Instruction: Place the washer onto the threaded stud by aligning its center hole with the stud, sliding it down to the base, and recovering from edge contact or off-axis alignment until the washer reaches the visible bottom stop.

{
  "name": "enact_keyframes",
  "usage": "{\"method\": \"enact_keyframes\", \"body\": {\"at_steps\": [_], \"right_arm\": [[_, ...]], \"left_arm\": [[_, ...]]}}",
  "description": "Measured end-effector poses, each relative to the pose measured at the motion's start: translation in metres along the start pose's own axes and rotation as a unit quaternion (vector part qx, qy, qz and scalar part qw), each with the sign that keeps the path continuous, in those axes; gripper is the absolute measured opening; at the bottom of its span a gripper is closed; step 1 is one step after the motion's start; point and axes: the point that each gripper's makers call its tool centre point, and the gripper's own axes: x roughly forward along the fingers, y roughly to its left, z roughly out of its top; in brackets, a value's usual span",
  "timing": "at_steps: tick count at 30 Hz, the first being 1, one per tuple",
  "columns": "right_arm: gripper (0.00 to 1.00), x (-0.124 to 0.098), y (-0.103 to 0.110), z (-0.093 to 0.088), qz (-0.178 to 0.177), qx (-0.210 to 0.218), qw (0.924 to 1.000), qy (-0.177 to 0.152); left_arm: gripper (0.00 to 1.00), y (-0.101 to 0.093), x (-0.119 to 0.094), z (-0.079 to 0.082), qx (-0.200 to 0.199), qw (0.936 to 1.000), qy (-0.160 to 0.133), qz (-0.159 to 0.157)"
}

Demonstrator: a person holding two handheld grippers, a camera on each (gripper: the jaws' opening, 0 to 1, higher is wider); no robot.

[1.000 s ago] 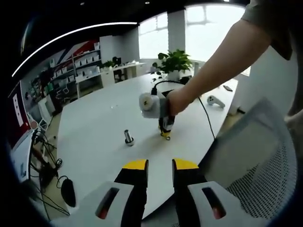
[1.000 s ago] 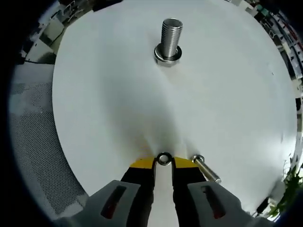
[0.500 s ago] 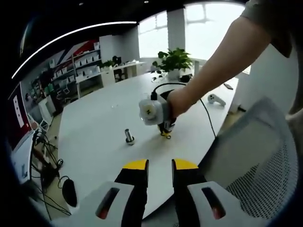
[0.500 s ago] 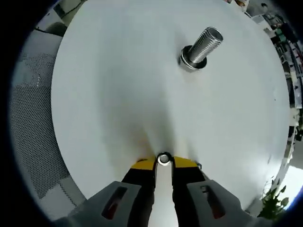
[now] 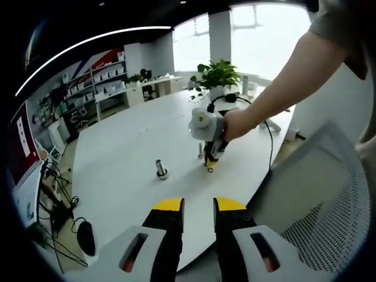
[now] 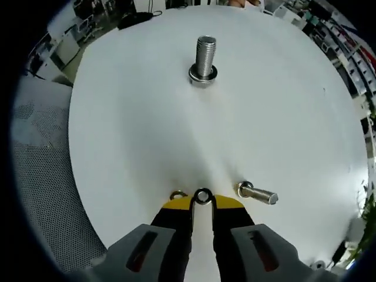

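Right gripper view: right gripper [image 6: 202, 200] has its jaws clamped on the washer [image 6: 202, 195], held on edge betw. the yellow tips, hole visible. Washer sits above the white table [image 6: 135, 117], well apart from the threaded stud [image 6: 204, 59]. Stud stands upright on its hex base near the far side of the table, approx. in line w/ the jaws. Second ring [image 6: 177, 194] lies on the table just left of the jaw tips; a loose bolt [image 6: 257, 194] lies on its side just right of them. Mesh chair [image 6: 41, 176] shows at left, beyond the table edge.

Left gripper view: left gripper [image 5: 198, 205] has its jaws close together w/ a narrow gap, nothing betw. them. Farther off, a person's arm [image 5: 282, 76] reaches over the table and holds the right gripper [image 5: 210, 165] tips-down, w/ the stud [image 5: 160, 169] off to its left. Potted plant [image 5: 217, 75] stands at the table's far end.
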Motion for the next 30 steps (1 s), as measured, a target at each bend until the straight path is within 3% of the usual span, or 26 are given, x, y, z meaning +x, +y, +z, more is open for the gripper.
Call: {"method": "enact_keyframes", "body": {"at_steps": [6, 9, 17, 30], "right_arm": [[0.14, -0.015, -0.014, -0.007, -0.004, 0.054, 0.9982, -0.025], [0.14, -0.024, -0.019, -0.005, -0.008, 0.088, 0.9947, -0.053], [0.14, -0.04, -0.032, -0.008, -0.021, 0.103, 0.9915, -0.077], [0.14, -0.066, -0.044, 0.017, -0.058, 0.083, 0.9856, -0.136]], "left_arm": [[0.17, 0.001, 0.0, -0.001, -0.003, 1.0, 0.003, 0.001], [0.17, 0.002, 0.001, -0.001, -0.001, 1.0, 0.003, 0.003], [0.17, 0.004, 0.001, -0.002, -0.004, 0.9999, 0.006, 0.008], [0.17, 0.004, 0.0, -0.001, 0.0, 0.9999, 0.006, 0.014]]}}
